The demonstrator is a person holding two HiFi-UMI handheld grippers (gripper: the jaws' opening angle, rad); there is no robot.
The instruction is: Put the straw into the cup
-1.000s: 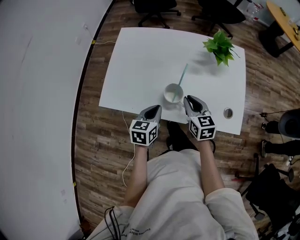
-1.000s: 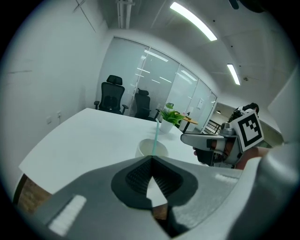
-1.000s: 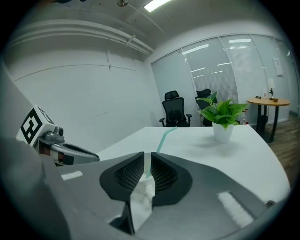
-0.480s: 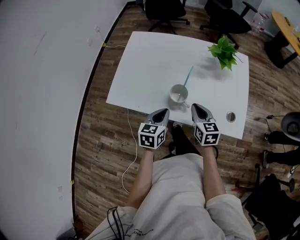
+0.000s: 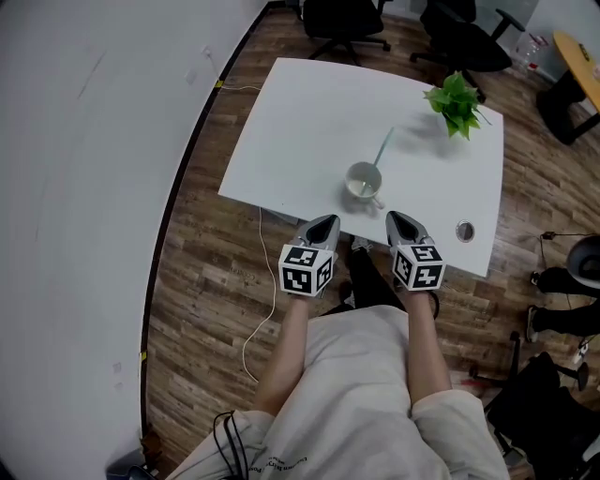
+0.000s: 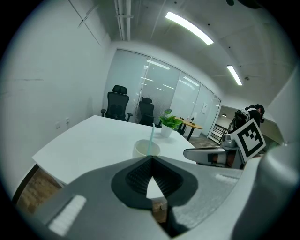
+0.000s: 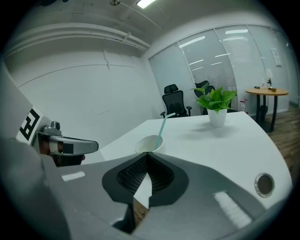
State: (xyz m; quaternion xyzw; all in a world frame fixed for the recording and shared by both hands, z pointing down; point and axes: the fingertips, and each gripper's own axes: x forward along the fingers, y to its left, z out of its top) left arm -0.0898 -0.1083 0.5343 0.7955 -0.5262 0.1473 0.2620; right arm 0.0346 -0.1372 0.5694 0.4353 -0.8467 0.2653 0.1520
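Note:
A white cup stands near the front edge of the white table, with a light blue straw leaning out of it toward the far side. The cup and straw show ahead in the left gripper view, and again as cup and straw in the right gripper view. My left gripper and right gripper hang side by side just off the table's front edge, both shut with nothing held. The cup lies beyond and between them.
A potted green plant stands at the table's far right corner. A round cable grommet sits near the front right edge. Black office chairs stand beyond the table. A white wall runs along the left, wood floor below.
Both grippers have drawn back from the cup toward the person and now sit off the table's front edge. The cup and straw have stayed in place.

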